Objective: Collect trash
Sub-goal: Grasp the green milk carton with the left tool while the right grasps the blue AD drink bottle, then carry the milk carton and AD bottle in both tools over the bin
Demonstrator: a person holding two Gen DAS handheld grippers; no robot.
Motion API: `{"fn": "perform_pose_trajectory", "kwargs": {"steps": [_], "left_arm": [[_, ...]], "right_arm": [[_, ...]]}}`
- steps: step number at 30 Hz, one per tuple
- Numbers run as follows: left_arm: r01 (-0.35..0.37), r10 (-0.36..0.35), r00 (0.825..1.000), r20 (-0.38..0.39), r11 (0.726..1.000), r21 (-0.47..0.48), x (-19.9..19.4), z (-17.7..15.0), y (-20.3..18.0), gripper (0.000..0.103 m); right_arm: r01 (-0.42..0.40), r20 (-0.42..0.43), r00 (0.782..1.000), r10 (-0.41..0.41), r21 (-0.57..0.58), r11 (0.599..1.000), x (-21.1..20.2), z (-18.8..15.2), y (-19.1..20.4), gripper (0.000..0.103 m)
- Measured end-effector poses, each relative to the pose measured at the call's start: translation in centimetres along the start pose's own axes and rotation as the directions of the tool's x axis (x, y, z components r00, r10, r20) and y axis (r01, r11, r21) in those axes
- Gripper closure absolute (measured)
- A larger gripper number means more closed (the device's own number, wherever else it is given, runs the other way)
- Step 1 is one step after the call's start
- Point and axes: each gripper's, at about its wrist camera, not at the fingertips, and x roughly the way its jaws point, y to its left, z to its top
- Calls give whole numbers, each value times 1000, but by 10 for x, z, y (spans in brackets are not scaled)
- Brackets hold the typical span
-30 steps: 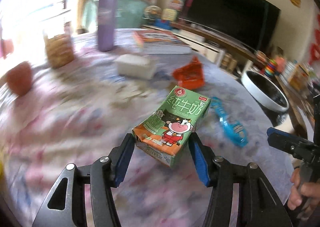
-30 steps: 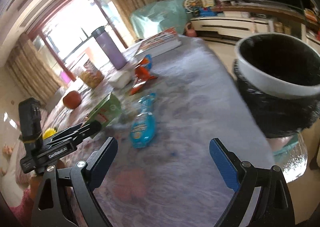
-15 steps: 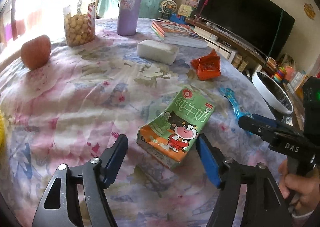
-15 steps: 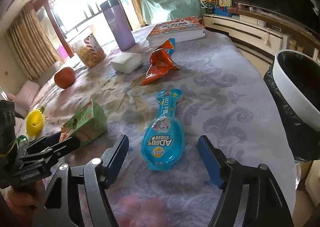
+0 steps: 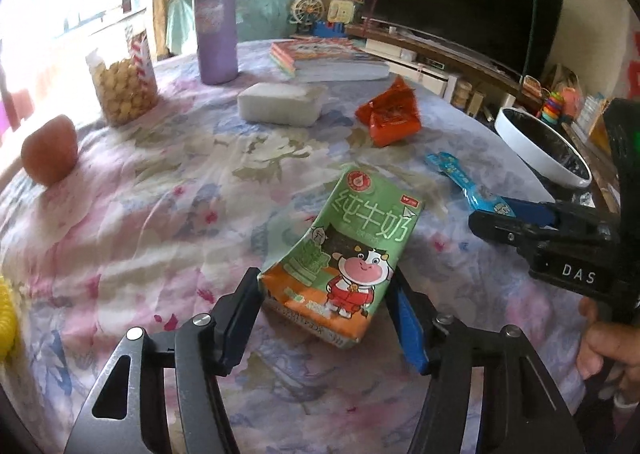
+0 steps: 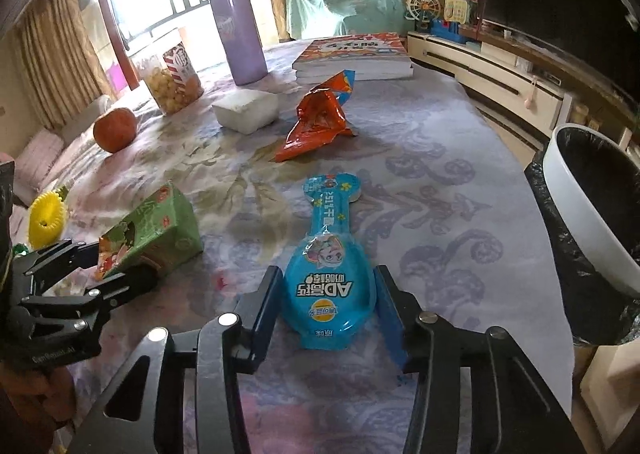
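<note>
Dented milk carton [image 5: 352, 250], glossy spoon-shaped blue packet [image 6: 330, 274], floral cloth [image 5: 160, 194]

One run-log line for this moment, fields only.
left gripper: closing around green milk carton | right gripper: closing around blue snack pouch | orange wrapper: on table | bin: beside table

Three pieces of trash are lying on the bench: one milk carton [image 5: 344, 250] between the left tongs [image 5: 326, 304], one blue wrapper [image 6: 330, 266] between the right tongs [image 6: 328, 306], one orange wrapper [image 6: 318, 118] lying beyond both.
</note>
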Motion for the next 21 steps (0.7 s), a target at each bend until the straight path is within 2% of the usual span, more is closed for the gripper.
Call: {"fn": "perform_pose_trajectory", "kwargs": {"steps": [12,21], "left_arm": [[40,-40,999,-1,999,-6,-6,4,-23,46],[81,-81,997,11,996,41,-10,14,-54,47]], "right_arm": [[-130,67,990,120,164,978,-38,-15,-35,56],[-128,121,987,102,227,966,-66,-19,-62,56]]}}
